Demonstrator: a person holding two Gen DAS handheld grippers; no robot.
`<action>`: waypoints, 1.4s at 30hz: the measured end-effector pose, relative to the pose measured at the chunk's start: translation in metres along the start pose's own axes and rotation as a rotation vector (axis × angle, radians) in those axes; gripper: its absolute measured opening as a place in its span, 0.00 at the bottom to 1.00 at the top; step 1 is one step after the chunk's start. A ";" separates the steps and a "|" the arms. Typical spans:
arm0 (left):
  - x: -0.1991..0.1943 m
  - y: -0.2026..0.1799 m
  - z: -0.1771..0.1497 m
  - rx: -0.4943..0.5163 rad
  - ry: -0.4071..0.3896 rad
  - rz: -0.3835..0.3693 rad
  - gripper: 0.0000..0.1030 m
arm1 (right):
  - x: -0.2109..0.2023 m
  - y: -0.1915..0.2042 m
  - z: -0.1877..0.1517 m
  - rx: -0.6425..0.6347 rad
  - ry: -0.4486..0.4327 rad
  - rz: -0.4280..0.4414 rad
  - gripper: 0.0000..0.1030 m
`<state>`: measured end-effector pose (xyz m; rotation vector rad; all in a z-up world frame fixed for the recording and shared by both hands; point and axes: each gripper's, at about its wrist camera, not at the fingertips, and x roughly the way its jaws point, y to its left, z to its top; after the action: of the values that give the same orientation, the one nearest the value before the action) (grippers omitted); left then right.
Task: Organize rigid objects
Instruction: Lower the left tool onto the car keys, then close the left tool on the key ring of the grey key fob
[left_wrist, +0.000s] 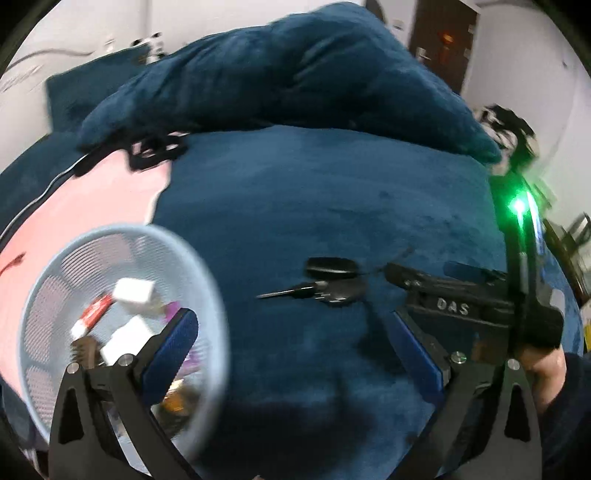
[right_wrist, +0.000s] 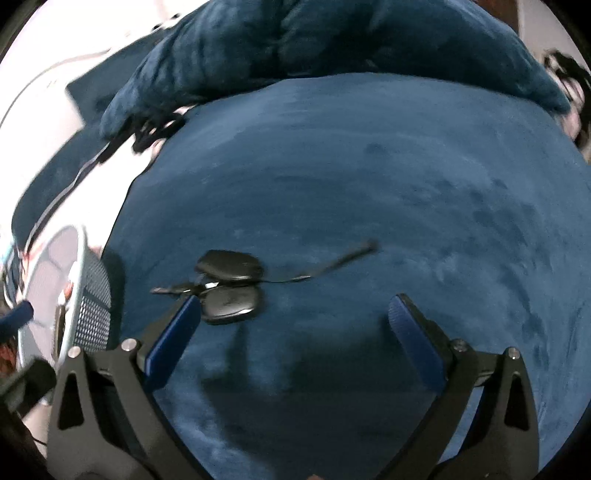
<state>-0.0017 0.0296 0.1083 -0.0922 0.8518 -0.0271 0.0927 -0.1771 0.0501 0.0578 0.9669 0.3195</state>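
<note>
Surface: dark blue plush bed cover (right_wrist: 332, 166), with a bunched blue blanket (left_wrist: 288, 70) at its far edge and a pink sheet (left_wrist: 92, 206) on the left.
Task items: black clamshell case (right_wrist: 229, 284), lying hinged open in two halves on the cover, with a thin black cord (right_wrist: 343, 258) trailing to the right and a slim dark pointed piece at its left end; details blurred.
Container: light blue mesh basket (left_wrist: 207, 266) standing on the left, partly on the pink sheet; it holds white boxes (left_wrist: 135, 291), a red-and-white tube (left_wrist: 92, 314) and other items too blurred to name.
Left tool (left_wrist: 291, 332): blue-padded fingers wide apart, holding nothing; left finger overlaps the basket opening in view.
Right tool (right_wrist: 295, 325): fingers wide apart, empty; left fingertip just beside the case's near half.
Legible writing: "DAS" in raised letters on the right tool's black body, readable in the left wrist view only.
Left wrist view only: basket contents, a green indicator light (left_wrist: 519, 205), a hand gripping the right tool (left_wrist: 546, 365), a dark door (left_wrist: 443, 40).
Right wrist view only: the cord's full length and the case's two halves, seen clearly.
</note>
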 end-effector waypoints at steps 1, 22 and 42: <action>0.004 -0.008 0.001 0.012 0.005 -0.014 1.00 | -0.001 -0.008 0.001 0.020 -0.005 0.002 0.99; 0.151 -0.041 0.044 -0.136 0.220 -0.030 0.95 | -0.013 -0.093 0.010 0.225 -0.112 0.147 1.00; 0.170 -0.033 0.062 -0.160 0.233 0.038 0.81 | -0.016 -0.131 0.009 0.377 -0.107 0.173 1.00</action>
<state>0.1570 -0.0092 0.0242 -0.2264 1.0881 0.0675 0.1230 -0.3051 0.0427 0.5002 0.9075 0.2866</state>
